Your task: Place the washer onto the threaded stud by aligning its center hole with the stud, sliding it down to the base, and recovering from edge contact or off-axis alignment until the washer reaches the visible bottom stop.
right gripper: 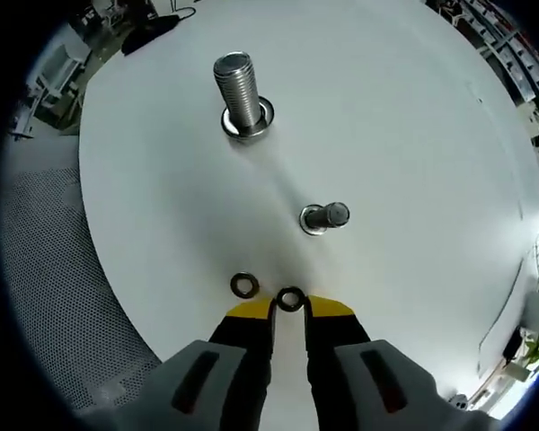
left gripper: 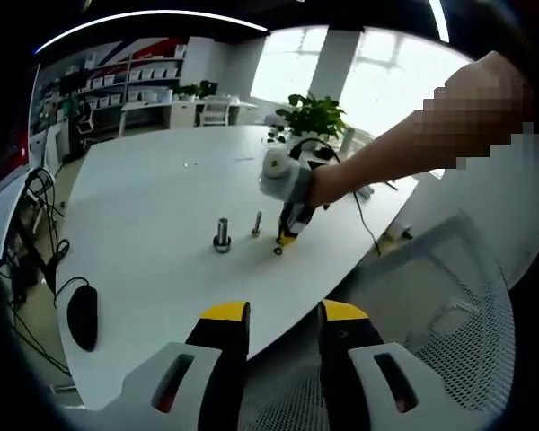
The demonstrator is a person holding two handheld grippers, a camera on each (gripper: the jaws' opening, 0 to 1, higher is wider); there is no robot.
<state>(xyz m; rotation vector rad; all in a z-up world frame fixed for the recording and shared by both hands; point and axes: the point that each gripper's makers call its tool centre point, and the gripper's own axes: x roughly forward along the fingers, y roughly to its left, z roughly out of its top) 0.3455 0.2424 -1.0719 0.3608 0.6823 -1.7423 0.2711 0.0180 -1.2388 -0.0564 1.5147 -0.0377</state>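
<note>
The right gripper (right gripper: 290, 310) pinches a small washer (right gripper: 290, 299) between its yellow tips, low over the white table (right gripper: 413, 162). A second washer (right gripper: 243, 285) lies just beside it. Beyond stand the small threaded stud (right gripper: 324, 216) and, farther off, a larger bolt (right gripper: 239, 92). The left gripper (left gripper: 283, 316) hangs back with jaws spread, holding nothing.

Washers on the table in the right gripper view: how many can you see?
2. One washer sits at the right gripper's jaw tips; the other washer lies flat just to its left in the picture. More may be hidden behind the jaws.
</note>
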